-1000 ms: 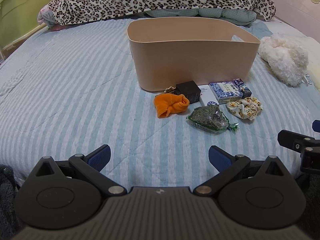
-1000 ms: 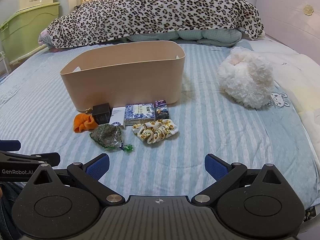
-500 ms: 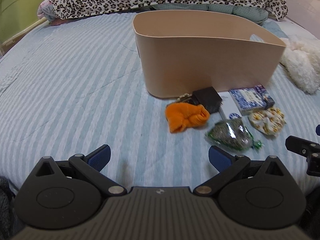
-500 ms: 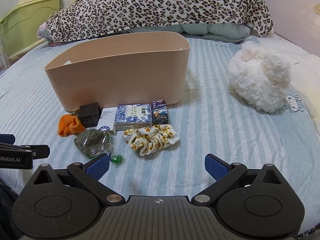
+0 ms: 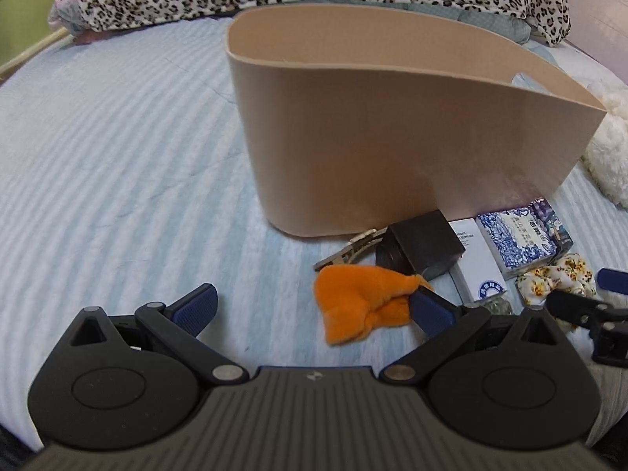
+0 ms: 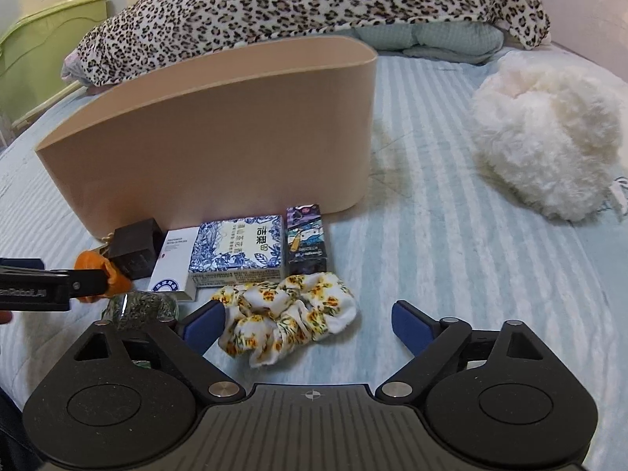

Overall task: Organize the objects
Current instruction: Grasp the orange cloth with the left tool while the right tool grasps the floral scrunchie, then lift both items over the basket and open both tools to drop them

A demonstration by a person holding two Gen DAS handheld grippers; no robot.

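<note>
A tan bin (image 5: 392, 149) (image 6: 219, 141) stands on the striped bed. Small items lie in a row before it: an orange cloth (image 5: 361, 302) (image 6: 92, 263), a black box (image 5: 422, 249) (image 6: 135, 249), a white box (image 6: 174, 261), a blue-patterned box (image 5: 516, 237) (image 6: 237, 251), a dark carton (image 6: 306, 239), a green packet (image 6: 141, 308) and a floral scrunchie (image 6: 290, 314) (image 5: 553, 280). My left gripper (image 5: 314, 308) is open, its right finger touching the orange cloth. My right gripper (image 6: 310, 325) is open around the scrunchie.
A fluffy white plush (image 6: 549, 141) lies right of the bin. A leopard-print blanket (image 6: 314, 0) is heaped at the head of the bed. Green furniture (image 6: 35, 59) stands at the far left. A metal clasp (image 5: 349, 247) lies beside the black box.
Both grippers have moved forward and down toward the items. The left one has reached the orange cloth; the right one now straddles the scrunchie. Both stay open.
</note>
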